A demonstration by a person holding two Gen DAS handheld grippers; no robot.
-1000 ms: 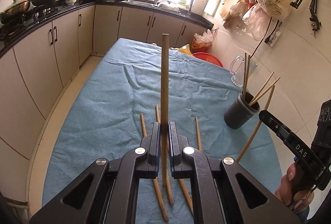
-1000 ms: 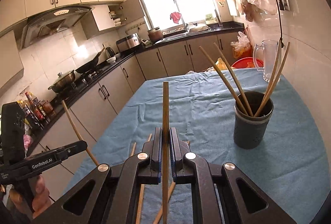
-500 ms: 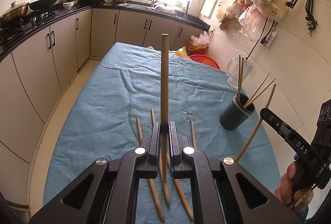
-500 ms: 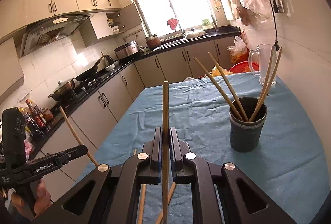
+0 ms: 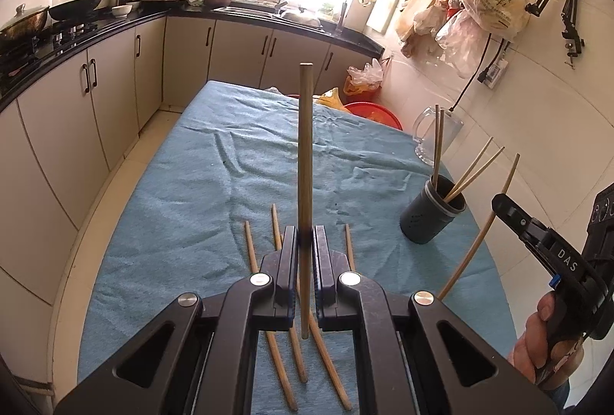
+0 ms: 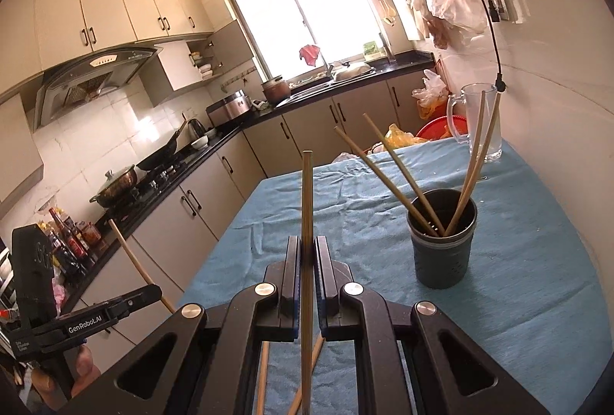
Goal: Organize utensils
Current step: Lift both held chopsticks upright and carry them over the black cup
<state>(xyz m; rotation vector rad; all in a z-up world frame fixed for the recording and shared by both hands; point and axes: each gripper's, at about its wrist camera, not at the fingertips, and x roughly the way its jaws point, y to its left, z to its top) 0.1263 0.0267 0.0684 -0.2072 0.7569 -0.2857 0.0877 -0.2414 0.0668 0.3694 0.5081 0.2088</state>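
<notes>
Over the last second the right claw (image 6: 306,263) drew slightly back from the dark holder (image 6: 441,250), which came to sit a little lower and farther off in its view. In the left view, the holder (image 5: 431,213) slid toward the frame's centre, and the loose chopsticks (image 5: 284,369) on the counter (image 5: 184,192) showed more length.

Black fingers (image 5: 287,261), silver screws, "GenRobot.AI" lettering
</notes>
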